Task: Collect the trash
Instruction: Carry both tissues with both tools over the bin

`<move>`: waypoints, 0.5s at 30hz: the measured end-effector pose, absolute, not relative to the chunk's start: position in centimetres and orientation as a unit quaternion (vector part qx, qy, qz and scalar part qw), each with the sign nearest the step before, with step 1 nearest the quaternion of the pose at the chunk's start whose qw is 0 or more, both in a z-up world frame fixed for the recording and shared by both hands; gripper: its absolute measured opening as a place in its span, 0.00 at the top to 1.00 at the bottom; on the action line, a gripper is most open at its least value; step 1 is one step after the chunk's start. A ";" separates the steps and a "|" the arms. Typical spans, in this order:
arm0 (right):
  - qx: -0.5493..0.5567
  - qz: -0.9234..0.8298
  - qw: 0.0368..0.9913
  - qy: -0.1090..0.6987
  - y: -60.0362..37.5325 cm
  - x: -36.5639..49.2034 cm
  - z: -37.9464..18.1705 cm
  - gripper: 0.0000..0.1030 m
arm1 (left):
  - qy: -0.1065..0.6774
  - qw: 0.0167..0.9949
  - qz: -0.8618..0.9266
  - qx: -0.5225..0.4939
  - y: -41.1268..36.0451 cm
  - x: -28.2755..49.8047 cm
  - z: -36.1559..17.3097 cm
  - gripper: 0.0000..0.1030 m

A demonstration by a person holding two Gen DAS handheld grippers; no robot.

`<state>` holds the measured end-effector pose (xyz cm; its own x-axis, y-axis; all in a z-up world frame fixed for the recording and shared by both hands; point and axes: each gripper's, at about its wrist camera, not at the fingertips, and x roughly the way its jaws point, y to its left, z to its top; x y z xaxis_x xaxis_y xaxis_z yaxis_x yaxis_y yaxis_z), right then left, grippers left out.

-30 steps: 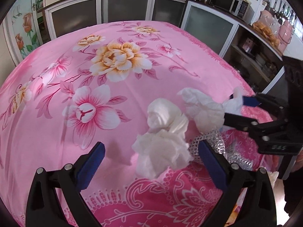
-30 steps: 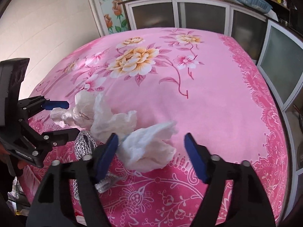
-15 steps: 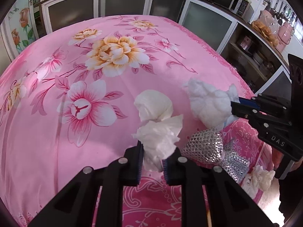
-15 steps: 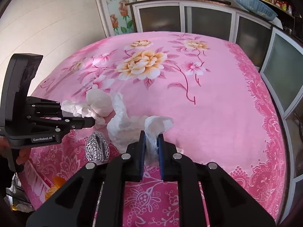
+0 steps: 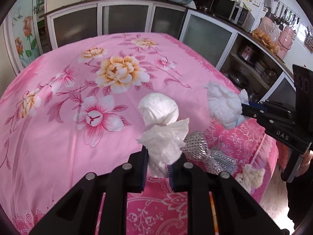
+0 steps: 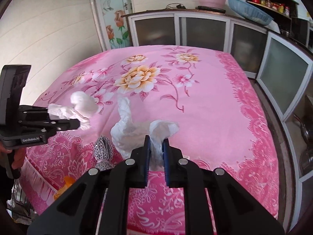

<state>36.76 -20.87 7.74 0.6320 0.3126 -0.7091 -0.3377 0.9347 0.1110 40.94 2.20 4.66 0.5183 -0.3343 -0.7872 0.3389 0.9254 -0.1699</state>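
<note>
My left gripper is shut on a crumpled white tissue and holds it above the pink floral tablecloth. A round white tissue ball lies on the cloth just beyond it. My right gripper is shut on another crumpled white tissue, lifted off the cloth; it also shows in the left wrist view. The left gripper with its tissue shows at the left of the right wrist view. A silver mesh wrapper lies near the table's front edge.
Another white tissue wad sits low beyond the table's edge. Glass-fronted cabinets line the far side, with shelves at the right. A wall and a flowered door stand at the left.
Both grippers closed on their tissues and lifted them off the cloth. Both have risen and pulled back a little from the table.
</note>
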 end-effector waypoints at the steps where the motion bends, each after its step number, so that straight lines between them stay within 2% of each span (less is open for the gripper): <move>1: -0.012 0.173 0.906 0.387 -21.4 36.2 8.0 0.89 | 0.447 0.873 -0.194 0.002 2.3 40.5 5.1 0.84; 15: 0.025 0.113 0.926 0.358 -27.6 28.5 10.9 0.89 | 0.401 0.885 -0.237 0.014 -1.0 33.6 9.7 0.84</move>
